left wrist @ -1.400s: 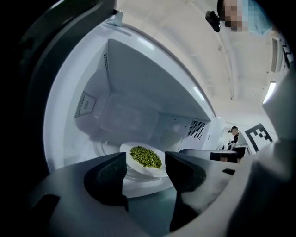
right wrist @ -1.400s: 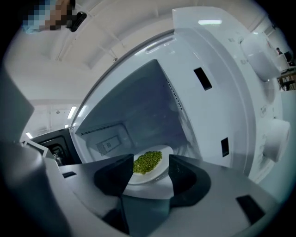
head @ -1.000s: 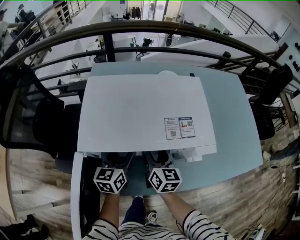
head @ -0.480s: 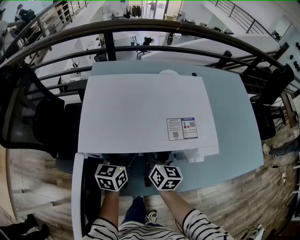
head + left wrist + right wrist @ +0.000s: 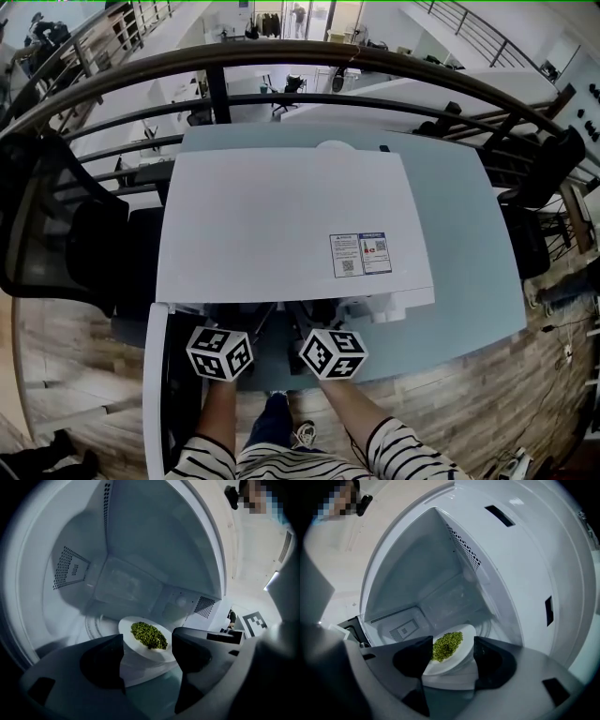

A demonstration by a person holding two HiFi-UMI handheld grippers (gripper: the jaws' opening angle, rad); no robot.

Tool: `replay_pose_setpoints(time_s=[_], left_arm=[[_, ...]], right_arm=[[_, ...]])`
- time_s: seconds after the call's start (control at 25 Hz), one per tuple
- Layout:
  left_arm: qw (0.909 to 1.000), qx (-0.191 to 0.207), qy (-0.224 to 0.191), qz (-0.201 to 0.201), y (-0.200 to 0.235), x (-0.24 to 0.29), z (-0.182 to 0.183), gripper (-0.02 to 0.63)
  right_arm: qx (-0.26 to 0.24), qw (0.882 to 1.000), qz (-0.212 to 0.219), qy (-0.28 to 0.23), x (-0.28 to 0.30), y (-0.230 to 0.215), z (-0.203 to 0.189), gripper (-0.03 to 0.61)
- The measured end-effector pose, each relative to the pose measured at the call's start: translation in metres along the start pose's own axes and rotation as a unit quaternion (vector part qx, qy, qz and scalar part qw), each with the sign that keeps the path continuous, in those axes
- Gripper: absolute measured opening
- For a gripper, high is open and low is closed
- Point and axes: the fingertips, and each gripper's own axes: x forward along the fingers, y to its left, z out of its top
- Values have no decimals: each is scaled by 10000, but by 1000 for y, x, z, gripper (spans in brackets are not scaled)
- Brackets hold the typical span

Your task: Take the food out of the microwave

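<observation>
Left tongs (image 5: pixel 147 641) just opening wider, right tongs (image 5: pixel 453 645) open | white round pea plate (image 5: pixel 140 639) between both, ungripped | I square up two-sided lift

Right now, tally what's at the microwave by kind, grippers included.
Microwave: 1
White plate: 1
Heap of green peas: 1
Grippers: 2, left gripper, jaws just opened wider, and right gripper, both open toward the plate, not clamping it
Total: 5
</observation>
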Motion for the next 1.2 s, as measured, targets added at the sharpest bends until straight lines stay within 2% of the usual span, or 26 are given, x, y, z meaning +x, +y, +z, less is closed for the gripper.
replay_pose_setpoints(time_s=[0.68,1.0,1.2], left_arm=[[9998,-196,35,-88,-27,-32,-19,302],[9976,-660,-194,-41,-17,-39,-21,302],[9948,-1008,-129,17,-14,-36,-30,302]], right_arm=[[190,9998,13,50,-38,5,-9,265],[525,9985,-110,130,-43,-4,-18,264],[886,9957,-75,261,-43,-10,-29,261]])
